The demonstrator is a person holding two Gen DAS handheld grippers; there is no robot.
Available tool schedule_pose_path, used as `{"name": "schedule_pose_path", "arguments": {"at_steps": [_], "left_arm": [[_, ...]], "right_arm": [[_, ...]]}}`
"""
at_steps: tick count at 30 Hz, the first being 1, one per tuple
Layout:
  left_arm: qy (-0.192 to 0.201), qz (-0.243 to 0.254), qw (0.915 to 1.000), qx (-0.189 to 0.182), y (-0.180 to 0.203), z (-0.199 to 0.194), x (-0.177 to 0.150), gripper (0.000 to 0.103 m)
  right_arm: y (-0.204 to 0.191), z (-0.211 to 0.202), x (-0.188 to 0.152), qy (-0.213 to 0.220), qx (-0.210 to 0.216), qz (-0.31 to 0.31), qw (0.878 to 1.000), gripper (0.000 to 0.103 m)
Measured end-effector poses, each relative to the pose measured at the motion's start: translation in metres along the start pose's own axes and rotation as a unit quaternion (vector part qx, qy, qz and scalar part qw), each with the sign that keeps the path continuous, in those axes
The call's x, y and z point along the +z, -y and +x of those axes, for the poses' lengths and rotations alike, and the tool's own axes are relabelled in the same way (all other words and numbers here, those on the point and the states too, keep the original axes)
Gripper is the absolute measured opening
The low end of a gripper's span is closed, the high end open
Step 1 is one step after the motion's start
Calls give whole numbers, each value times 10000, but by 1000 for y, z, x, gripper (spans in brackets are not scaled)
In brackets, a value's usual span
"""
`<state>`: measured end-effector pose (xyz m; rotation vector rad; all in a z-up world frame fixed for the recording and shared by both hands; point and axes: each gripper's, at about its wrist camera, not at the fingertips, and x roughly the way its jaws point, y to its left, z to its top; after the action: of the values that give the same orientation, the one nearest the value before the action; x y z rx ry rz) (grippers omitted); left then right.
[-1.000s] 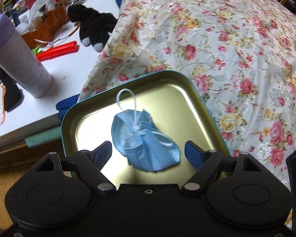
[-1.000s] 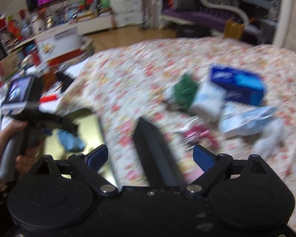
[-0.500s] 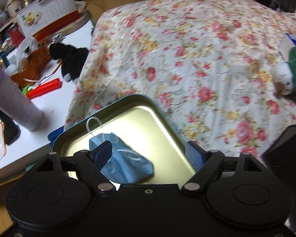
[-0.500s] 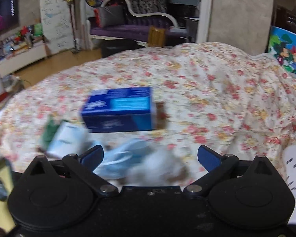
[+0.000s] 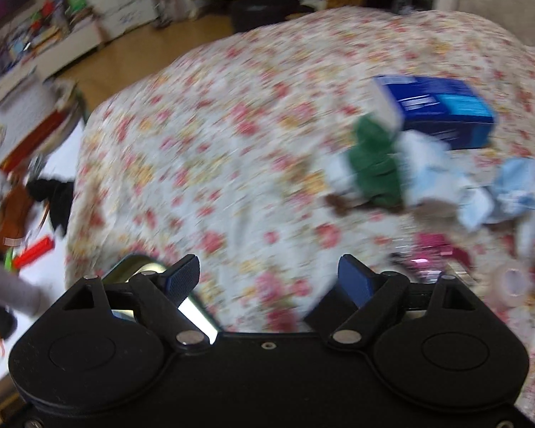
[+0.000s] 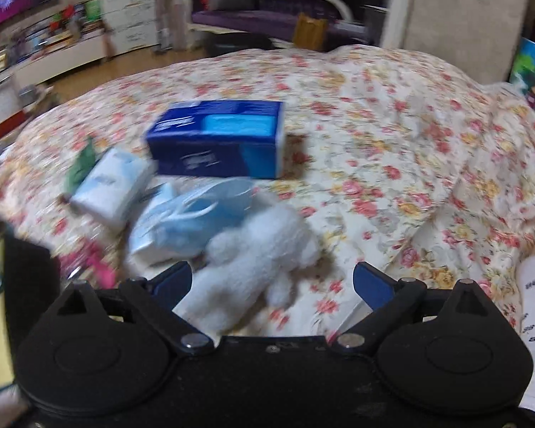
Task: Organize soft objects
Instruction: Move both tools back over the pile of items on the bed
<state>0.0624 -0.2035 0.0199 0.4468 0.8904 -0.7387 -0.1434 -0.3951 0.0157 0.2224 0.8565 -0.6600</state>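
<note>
My right gripper [image 6: 271, 280] is open and empty just above a white fluffy plush toy [image 6: 256, 253] on the floral bedspread. Beyond the toy lie a blue face mask [image 6: 196, 214], a pale tissue pack [image 6: 112, 185], a green plush [image 6: 82, 164] and a blue tissue box [image 6: 217, 139]. My left gripper [image 5: 269, 278] is open and empty over the bedspread. Only the corner of the gold tin tray [image 5: 139, 267] shows behind its left finger. The left wrist view is blurred and shows the green plush [image 5: 374, 164], the blue box [image 5: 438, 107] and crumpled blue masks [image 5: 510, 189].
A white desk [image 5: 64, 214] with a red tool [image 5: 32, 249], a black plush [image 5: 53, 196] and a grey tumbler [image 5: 7, 289] stands left of the bed. A pink packet [image 5: 435, 249] and a tape roll [image 5: 513, 281] lie at the right. A black box edge [image 6: 28, 278] is left of the right gripper.
My left gripper has swung up and right, off the tray holding the blue mask, towards the pile of soft things. My right gripper has moved closer over the white plush.
</note>
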Motion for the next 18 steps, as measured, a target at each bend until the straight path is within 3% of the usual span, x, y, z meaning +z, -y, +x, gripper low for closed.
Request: {"name": "schedule_pose_path", "arguments": {"at_steps": [5, 9, 12, 18], "left_arm": [[52, 507, 9987, -94, 38, -14, -2, 86], [121, 638, 9979, -47, 57, -24, -7, 86], [69, 572, 9983, -105, 61, -30, -13, 86], [46, 625, 9980, -33, 67, -42, -23, 86]], "right_arm": [[-18, -12, -13, 73, 14, -690, 9976, 97], [-25, -1, -14, -276, 484, -423, 9976, 97], [-40, 7, -21, -496, 382, -524, 9967, 91], [-56, 15, -27, -609, 386, -583, 9957, 90]]}}
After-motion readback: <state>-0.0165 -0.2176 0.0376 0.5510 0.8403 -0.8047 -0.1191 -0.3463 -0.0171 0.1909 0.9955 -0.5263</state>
